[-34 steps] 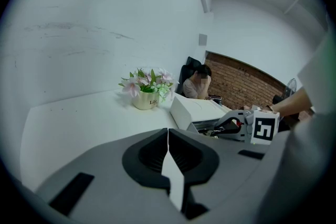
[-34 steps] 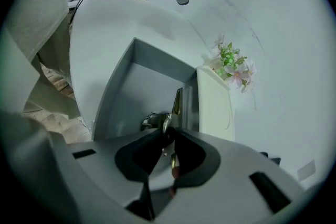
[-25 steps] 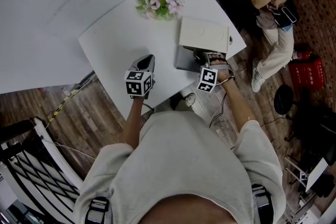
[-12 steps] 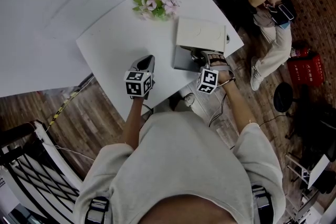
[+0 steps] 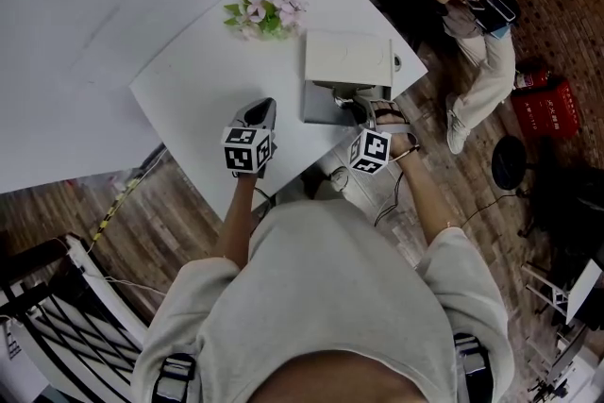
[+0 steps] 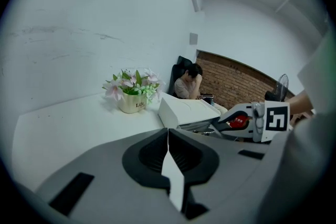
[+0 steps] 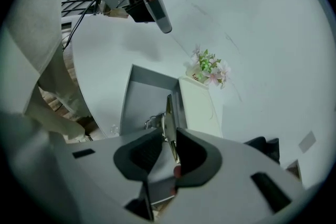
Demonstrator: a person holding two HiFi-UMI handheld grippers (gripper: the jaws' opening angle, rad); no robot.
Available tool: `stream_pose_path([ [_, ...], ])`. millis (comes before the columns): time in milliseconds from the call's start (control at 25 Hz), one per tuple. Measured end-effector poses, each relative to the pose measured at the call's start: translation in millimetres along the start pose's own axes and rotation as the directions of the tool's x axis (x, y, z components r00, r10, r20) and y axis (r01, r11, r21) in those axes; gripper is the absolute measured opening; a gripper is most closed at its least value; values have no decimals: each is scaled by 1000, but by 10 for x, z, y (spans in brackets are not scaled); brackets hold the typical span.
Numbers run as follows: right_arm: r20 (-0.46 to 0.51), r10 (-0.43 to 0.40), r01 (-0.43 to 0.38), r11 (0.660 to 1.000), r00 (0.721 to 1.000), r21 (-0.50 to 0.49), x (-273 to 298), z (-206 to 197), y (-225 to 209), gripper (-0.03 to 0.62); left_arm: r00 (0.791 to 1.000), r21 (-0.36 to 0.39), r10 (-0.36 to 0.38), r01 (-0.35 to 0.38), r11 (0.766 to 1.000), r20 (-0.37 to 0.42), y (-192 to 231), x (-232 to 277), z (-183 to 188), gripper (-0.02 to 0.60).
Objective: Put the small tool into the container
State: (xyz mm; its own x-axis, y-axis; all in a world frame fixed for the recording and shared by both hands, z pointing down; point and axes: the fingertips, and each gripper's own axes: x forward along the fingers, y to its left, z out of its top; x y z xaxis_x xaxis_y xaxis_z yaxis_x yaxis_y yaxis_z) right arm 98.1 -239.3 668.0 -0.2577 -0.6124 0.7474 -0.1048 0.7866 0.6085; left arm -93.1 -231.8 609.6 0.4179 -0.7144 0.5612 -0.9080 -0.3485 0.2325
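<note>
The white desk (image 5: 203, 75) carries the container near its right edge: a white box (image 5: 347, 59) with a grey open tray (image 5: 317, 109) adjoining it on the person's side. A small pot of flowers (image 5: 262, 12) stands well apart at the far corner.

The left gripper (image 5: 261, 111) rests over bare desk, its jaws together with nothing in them. The right gripper (image 7: 169, 131) hangs above the grey tray; its jaws have just been closing and now pinch the small tool (image 7: 169, 113), a slim metal piece with a ring, held edge-on and pointing into the tray.

The grip looks thin. If the tool twists, or its ring snags a jaw on release, it could strike the tray wall or drop off the nearby desk edge.
</note>
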Motion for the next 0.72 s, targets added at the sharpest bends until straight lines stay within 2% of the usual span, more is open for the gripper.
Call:
stream_pose_path([
  [200,8,-37,36,997,999,61,-104,-20,-35,14,1000,24,-19,19,1000,4,-86,28,48,12],
  [400,5,-35,33,982,999,184,-200,-105,-18,0,999,46,-31,30,998,12,-172,31,112,12],
  [520,15,-46,40,962,999,271,-264,-131,-62,0,999,58,-38,37,998,16,-224,41,154,12],
  [720,31,-85,64,907,996,417,-403,-181,-187,0,999,81,-47,45,996,25,-304,34,232,12],
])
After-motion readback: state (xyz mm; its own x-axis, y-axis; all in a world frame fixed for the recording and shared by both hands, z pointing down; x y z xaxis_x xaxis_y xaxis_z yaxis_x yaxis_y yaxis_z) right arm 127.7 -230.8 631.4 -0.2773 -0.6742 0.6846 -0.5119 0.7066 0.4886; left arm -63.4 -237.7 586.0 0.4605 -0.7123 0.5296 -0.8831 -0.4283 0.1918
